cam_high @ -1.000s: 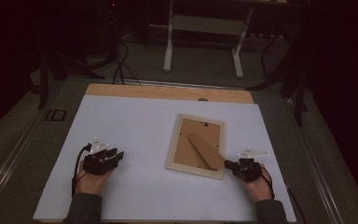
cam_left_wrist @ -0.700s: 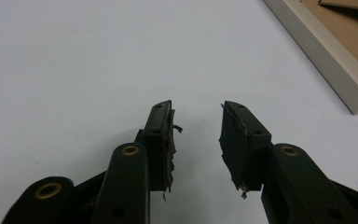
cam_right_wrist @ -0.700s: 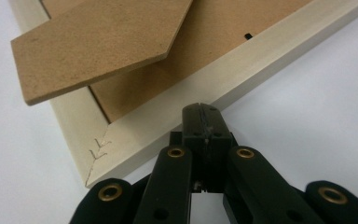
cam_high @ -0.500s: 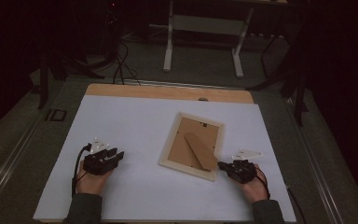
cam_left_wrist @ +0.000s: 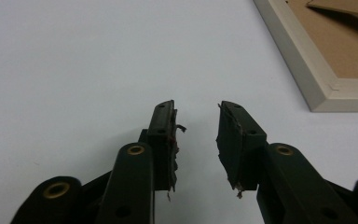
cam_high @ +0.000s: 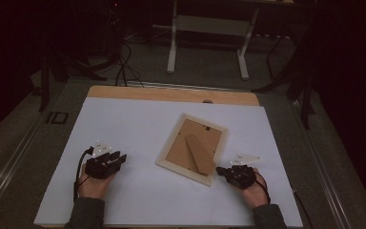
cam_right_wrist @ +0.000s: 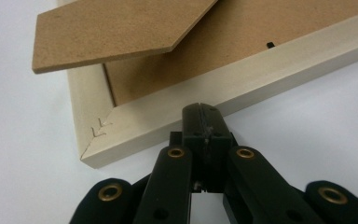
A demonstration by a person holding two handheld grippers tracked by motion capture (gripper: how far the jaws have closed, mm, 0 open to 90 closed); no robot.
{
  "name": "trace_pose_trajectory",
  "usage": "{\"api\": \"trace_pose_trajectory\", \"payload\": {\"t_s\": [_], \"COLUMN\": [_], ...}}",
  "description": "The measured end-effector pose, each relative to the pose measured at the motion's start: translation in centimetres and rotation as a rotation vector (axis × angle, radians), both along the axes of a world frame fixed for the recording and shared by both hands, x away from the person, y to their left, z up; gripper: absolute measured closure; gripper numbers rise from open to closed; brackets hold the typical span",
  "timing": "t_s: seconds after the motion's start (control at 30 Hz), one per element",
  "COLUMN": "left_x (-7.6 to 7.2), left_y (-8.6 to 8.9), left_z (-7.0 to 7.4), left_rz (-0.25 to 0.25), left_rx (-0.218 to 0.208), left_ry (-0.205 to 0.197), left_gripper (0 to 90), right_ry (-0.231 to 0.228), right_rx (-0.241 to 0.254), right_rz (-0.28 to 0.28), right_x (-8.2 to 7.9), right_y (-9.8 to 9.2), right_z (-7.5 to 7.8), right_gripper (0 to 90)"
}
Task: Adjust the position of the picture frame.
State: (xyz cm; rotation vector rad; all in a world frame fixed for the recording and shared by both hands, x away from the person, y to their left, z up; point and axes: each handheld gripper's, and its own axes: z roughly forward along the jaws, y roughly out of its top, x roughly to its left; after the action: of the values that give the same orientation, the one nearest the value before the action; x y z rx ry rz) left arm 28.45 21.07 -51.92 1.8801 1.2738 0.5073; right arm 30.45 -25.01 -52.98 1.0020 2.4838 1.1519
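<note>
A pale wooden picture frame (cam_high: 171, 157) lies face down on the white tabletop (cam_high: 124, 124), its brown back up and its fold-out stand (cam_high: 199, 153) resting on it. My right gripper (cam_high: 220, 170) is shut and empty, and in the right gripper view its tips (cam_right_wrist: 200, 109) touch the frame's outer edge (cam_right_wrist: 261, 74) near a corner, under the stand (cam_right_wrist: 121, 32). My left gripper (cam_high: 122, 158) rests well to the left of the frame. Its jaws (cam_left_wrist: 196, 121) stand apart with nothing between them and have just been closing a little. A frame corner (cam_left_wrist: 326, 88) lies ahead to its right.
A strip of bare wood (cam_high: 171, 94) runs along the table's far edge. Beyond it a white stand's legs (cam_high: 207, 52) and cables (cam_high: 121, 62) sit on the dark floor. White surface stretches around both hands.
The right gripper has slid left with its shut tips against the frame, and the frame has shifted left and turned slightly. The left hand has stayed in place.
</note>
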Motion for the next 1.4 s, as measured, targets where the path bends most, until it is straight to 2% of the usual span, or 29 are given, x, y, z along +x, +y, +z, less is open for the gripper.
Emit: {"api": "trace_pose_trajectory", "payload": {"t_s": [0.27, 0.47, 0.77, 1.0, 1.17, 1.4], "left_x": [0.0, 0.0, -0.1, 0.0, 0.1, 0.2], "left_y": [0.1, 0.2, -0.1, -0.4, -0.6, -1.0], "left_z": [0.0, 0.0, 0.2, 0.1, 0.0, -0.1], "left_rz": [0.013, 0.017, 0.022, 0.01, 0.005, -0.009], "left_rx": [0.001, 0.0, 0.017, 0.029, 0.037, 0.042], "left_ry": [0.0, 0.004, -0.013, 0.002, 0.001, 0.002], "left_gripper": [67.8, 68.0, 69.6, 69.9, 69.6, 69.0], "right_ry": [-0.015, -0.019, -0.023, -0.023, -0.028, -0.034], "right_rx": [-0.005, -0.002, -0.004, -0.011, -0.036, -0.031], "right_rz": [0.043, 0.052, 0.081, 0.098, 0.105, 0.116], "right_x": [-0.1, -0.2, -0.2, -0.3, -0.4, -0.4], "right_y": [1.3, 1.8, 2.8, 3.5, 4.2, 5.1], "right_z": [-0.1, -0.2, -0.4, -0.5, -0.6, -0.7], "right_gripper": [89.9, 89.8, 89.8, 89.8, 89.8, 89.8]}}
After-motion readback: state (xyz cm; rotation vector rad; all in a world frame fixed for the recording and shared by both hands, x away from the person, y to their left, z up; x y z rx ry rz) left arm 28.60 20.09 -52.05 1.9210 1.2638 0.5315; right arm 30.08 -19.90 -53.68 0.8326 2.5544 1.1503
